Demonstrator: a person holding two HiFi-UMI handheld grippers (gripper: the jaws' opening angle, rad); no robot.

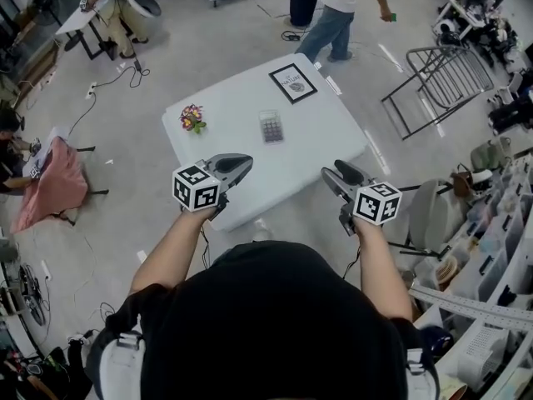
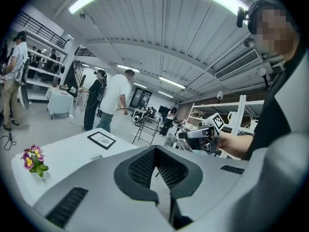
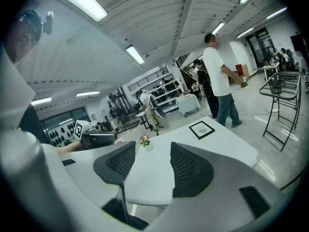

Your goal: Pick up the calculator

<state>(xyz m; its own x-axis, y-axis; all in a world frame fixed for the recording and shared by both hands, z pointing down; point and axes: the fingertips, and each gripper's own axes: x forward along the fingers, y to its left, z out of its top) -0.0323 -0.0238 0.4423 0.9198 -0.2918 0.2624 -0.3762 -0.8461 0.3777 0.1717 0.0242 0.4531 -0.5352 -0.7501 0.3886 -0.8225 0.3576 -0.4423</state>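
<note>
Head view: the calculator [image 1: 271,127] lies flat in the middle of the white table [image 1: 333,140], ahead of and between the left gripper [image 1: 241,163] and the right gripper [image 1: 335,173], which both hover at the near edge, well apart from it. Bare tabletop rings it; flowers [image 1: 192,118] stand to the left, a framed card [image 1: 292,82] beyond. Left gripper view: jaws closed tip to tip, empty. Right gripper view: jaws spread, only tabletop between.

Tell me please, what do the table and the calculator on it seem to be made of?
The table: probably plastic or laminate, white and smooth, with no grain visible. The calculator: likely plastic, a grey body with rows of small keys; it is too small to judge its finish.
</note>
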